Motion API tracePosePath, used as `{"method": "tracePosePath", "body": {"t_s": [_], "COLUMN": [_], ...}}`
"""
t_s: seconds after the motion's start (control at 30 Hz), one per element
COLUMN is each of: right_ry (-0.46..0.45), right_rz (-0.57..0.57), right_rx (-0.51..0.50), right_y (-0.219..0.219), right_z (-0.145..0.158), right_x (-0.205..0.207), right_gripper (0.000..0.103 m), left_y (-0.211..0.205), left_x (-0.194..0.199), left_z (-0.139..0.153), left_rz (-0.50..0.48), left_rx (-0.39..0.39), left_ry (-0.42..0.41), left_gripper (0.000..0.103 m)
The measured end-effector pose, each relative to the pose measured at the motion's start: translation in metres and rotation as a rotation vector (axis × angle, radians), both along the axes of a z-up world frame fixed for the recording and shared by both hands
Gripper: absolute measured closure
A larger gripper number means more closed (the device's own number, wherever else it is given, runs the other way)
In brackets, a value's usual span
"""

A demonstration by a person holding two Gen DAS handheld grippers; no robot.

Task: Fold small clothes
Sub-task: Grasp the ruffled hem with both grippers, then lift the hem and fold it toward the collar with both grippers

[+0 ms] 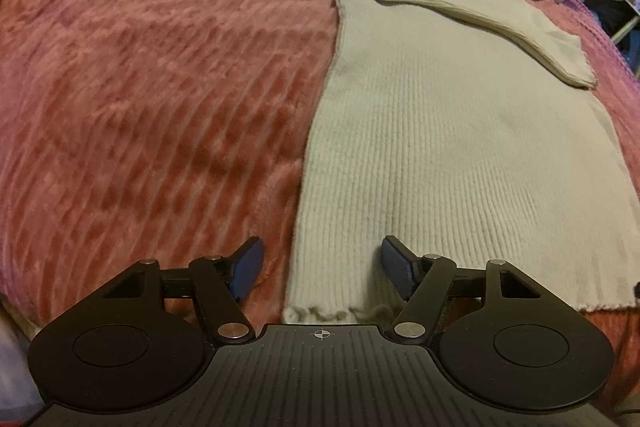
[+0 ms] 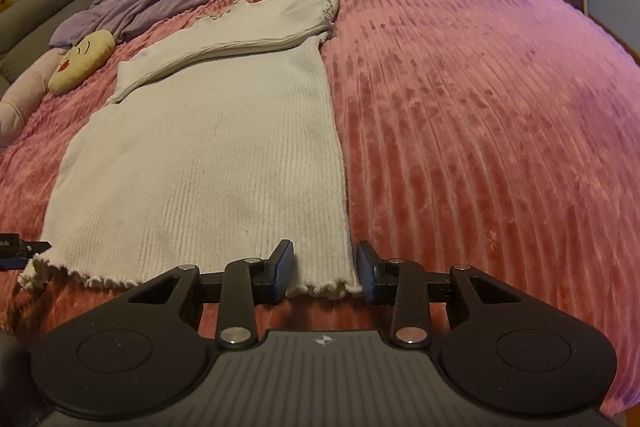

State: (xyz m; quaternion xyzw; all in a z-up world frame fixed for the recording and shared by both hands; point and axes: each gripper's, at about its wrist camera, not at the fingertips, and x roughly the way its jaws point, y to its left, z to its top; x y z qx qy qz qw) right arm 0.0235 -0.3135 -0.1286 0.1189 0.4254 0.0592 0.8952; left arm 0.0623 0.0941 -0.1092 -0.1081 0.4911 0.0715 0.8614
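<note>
Two hand-held grippers (image 1: 322, 273) (image 2: 325, 275) gaping, one sweater (image 1: 440, 155)

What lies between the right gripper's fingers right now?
In the right wrist view, the right gripper is open, its fingers straddling the sweater's near-right hem corner.

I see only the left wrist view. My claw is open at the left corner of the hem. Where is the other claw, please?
Observer: The right claw is open, with one jaw on each side of the right hem corner of the sweater.
Operator: Thank you. Is something lying near the sweater that I cannot see?
Observer: Yes, a yellow cushion with a smiling face lies to the left of the sweater, not touching it.
</note>
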Motion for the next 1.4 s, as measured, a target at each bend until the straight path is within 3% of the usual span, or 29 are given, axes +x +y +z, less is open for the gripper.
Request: {"method": "tracePosePath", "body": {"t_s": [0.13, 0.27, 0.33, 0.47, 0.8, 1.07, 1.4], "right_ry": [0.011, 0.018, 0.016, 0.011, -0.043, -0.117, -0.205], "right_rz": [0.016, 0.031, 0.036, 0.034, 0.000, -0.021, -0.112], "right_rx": [0.021, 0.026, 0.031, 0.070, 0.204, 0.228, 0.143], "right_y": [-0.001, 0.000, -0.001, -0.005, -0.015, -0.018, -0.016], "right_z": [-0.001, -0.001, -0.001, 0.002, 0.021, 0.042, 0.067], "right_x": [-0.002, -0.003, -0.002, 0.000, 0.013, 0.047, 0.129], "right_gripper": [0.071, 0.083, 0.089, 0.092, 0.094, 0.095, 0.097], "left_y": [0.007, 0.012, 0.015, 0.021, 0.037, 0.046, 0.053], "left_x": [0.000, 0.002, 0.003, 0.007, 0.017, 0.054, 0.133], "left_z": [-0.002, -0.002, -0.001, 0.001, 0.022, 0.058, 0.086], "left_rz": [-0.003, -0.034, -0.048, -0.065, -0.053, -0.040, 0.039], "left_rx": [-0.040, -0.050, -0.061, -0.114, -0.263, -0.339, -0.272], "left_ry": [0.015, 0.028, 0.035, 0.047, -0.010, -0.109, -0.207], "left_gripper": [0.039, 0.052, 0.072, 0.090, 0.094, 0.094, 0.094]}}
